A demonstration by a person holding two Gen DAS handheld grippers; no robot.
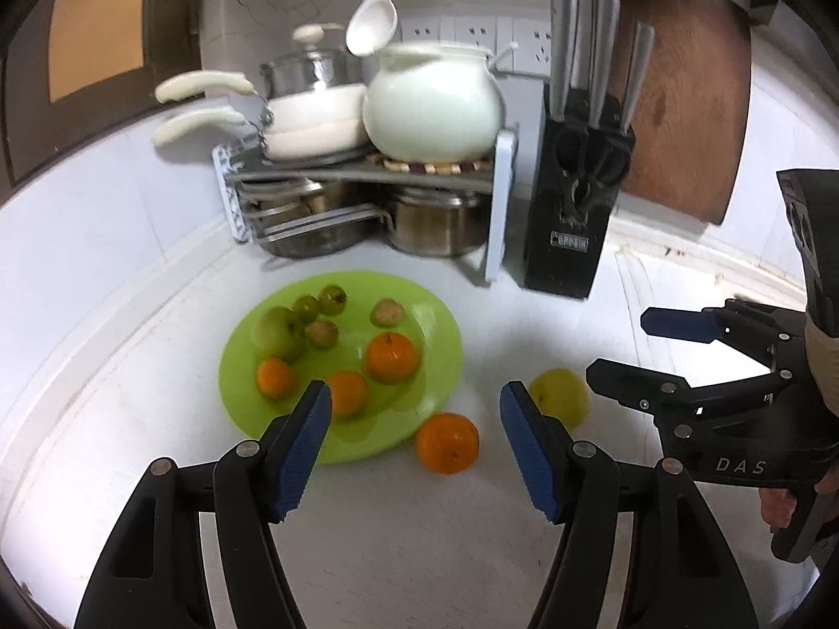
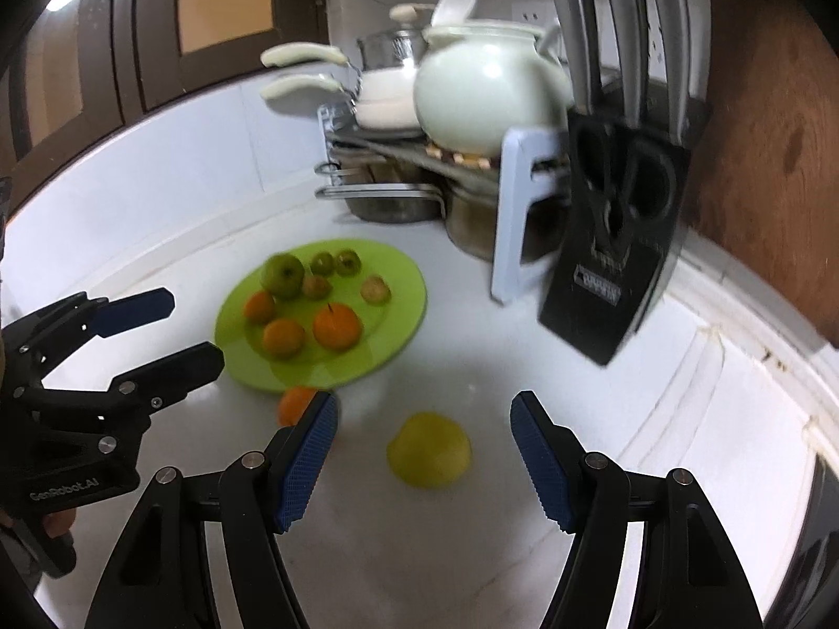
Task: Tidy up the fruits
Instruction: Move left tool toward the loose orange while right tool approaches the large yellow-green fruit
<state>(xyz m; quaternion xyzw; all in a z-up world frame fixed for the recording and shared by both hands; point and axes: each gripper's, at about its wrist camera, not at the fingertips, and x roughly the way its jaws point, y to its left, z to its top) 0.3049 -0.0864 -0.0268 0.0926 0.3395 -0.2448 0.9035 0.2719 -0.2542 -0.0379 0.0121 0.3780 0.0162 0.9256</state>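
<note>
A lime-green plate (image 1: 435,325) (image 2: 404,283) on the white counter holds a green apple (image 1: 275,333) (image 2: 283,275), three oranges (image 1: 392,356) (image 2: 337,326) and several small green-brown fruits. An orange (image 1: 447,443) (image 2: 294,403) lies on the counter just off the plate's near rim. A yellow-green apple (image 1: 563,396) (image 2: 429,449) lies on the counter beside it. My left gripper (image 1: 414,445) (image 2: 157,330) is open and empty, the loose orange just ahead between its fingers. My right gripper (image 2: 423,464) (image 1: 624,351) is open and empty, the yellow-green apple between its fingers.
At the back a rack (image 1: 498,209) carries white pans (image 1: 309,120), a white round pot (image 1: 432,105) and steel pots underneath. A black knife block (image 1: 571,209) (image 2: 613,241) stands right of it, before a wooden board (image 1: 687,105). A white ladle (image 1: 372,15) hangs above.
</note>
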